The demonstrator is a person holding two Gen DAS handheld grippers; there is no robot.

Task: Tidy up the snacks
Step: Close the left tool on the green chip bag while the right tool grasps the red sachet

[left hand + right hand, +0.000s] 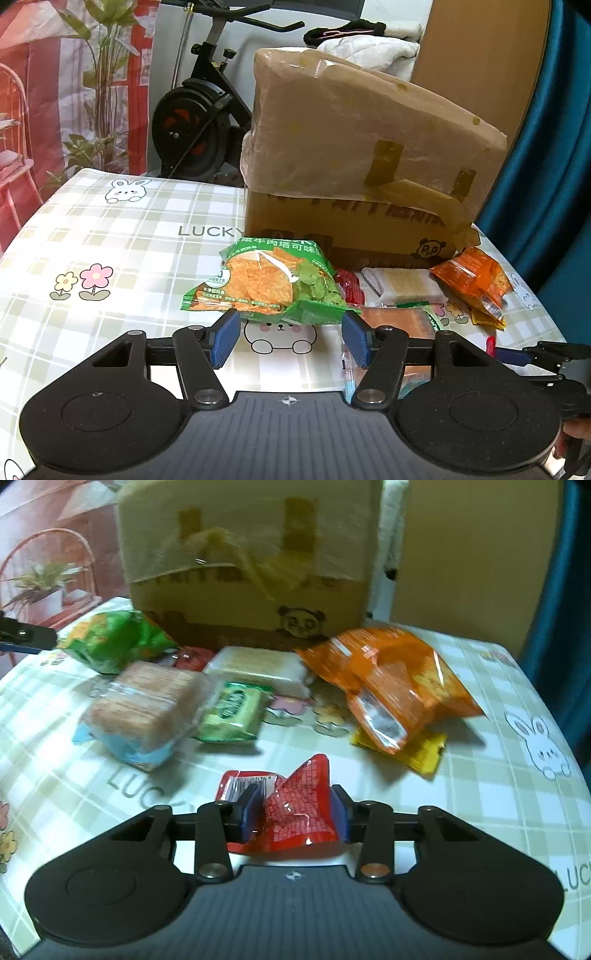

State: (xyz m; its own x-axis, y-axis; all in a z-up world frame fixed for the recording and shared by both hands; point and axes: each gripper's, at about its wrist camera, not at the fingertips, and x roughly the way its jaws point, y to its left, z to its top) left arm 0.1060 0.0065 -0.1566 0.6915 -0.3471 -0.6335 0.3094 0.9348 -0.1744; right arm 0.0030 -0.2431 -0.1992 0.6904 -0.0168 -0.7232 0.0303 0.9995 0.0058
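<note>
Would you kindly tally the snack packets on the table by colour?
Green: 2, chips bag and small packet
Orange: 1
Yellow: 1
Red: 2, one held, one by the box
Clear cracker packs: 2
Total: 8

Glossy crinkled plastic was seen on the red snack packet (295, 805) gripped between ribbed blue fingers (248, 812); matt cardboard formed the box (251, 602) beyond.

Tablecloth (129, 236): pale green-white plaid with rabbits and flowers. Chip bag (266, 284): green, orange chips printed. Second bag (391, 679): orange. Packet (295, 808) in blue pads (249, 812): red. Box (351, 232): brown, panda print.
</note>
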